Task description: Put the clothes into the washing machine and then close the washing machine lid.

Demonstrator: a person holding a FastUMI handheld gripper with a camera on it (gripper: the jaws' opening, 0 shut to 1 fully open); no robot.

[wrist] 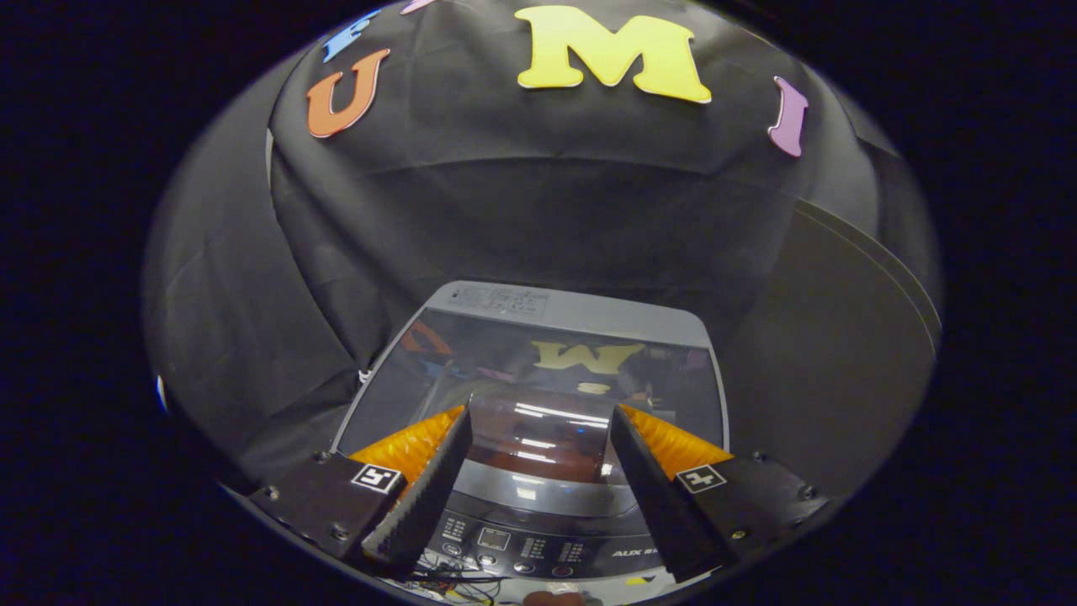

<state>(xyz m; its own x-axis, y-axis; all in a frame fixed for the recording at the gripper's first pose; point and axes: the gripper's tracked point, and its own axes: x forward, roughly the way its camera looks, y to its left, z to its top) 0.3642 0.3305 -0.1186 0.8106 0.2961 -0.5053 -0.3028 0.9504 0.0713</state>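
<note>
Looking down past your gripper, you have the washing machine filling the space ahead, backed by the booth's black cloth wall. Its glossy lid lies flat and shut, mirroring the lights above. Nearer you sits the control panel, with loose wires just below it. Your fingers stand wide apart, holding nothing.
</note>
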